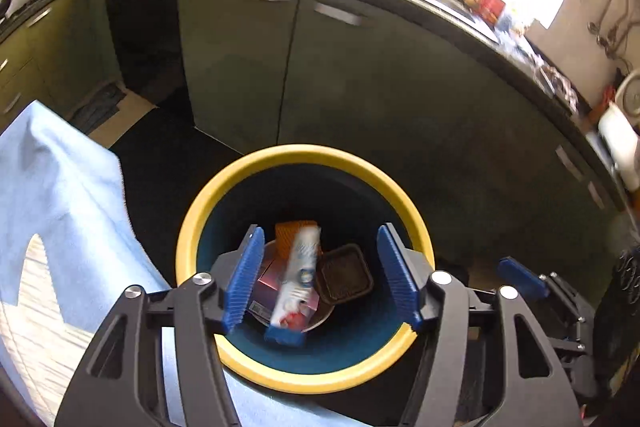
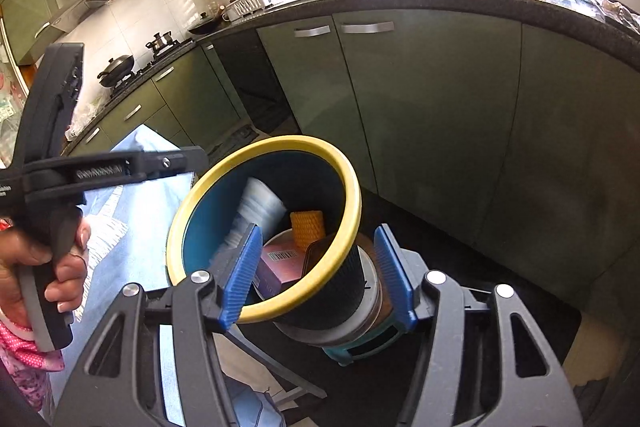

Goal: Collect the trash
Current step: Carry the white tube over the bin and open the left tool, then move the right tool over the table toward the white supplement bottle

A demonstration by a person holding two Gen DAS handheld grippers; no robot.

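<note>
Blue-padded left claw (image 1: 320, 275) hangs open above the yellow-rimmed bin (image 1: 208, 211), nothing between its pads; a white tube (image 1: 298, 275) lies blurred inside the bin. The right claw (image 2: 318, 277) straddles the bin's rim, pads apart; whether they press it is unclear. A pink box (image 2: 280, 265), an orange piece (image 2: 307, 227) and a dark tray (image 1: 345, 278) lie in the bin, partly covered. A hand (image 2: 28, 267) grips the left claw's handle, cut off at the edge.

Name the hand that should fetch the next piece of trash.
Right, probably. The right gripper is open, empty and beside the bin, while the left gripper hangs open over its mouth with a white tube below it.
</note>
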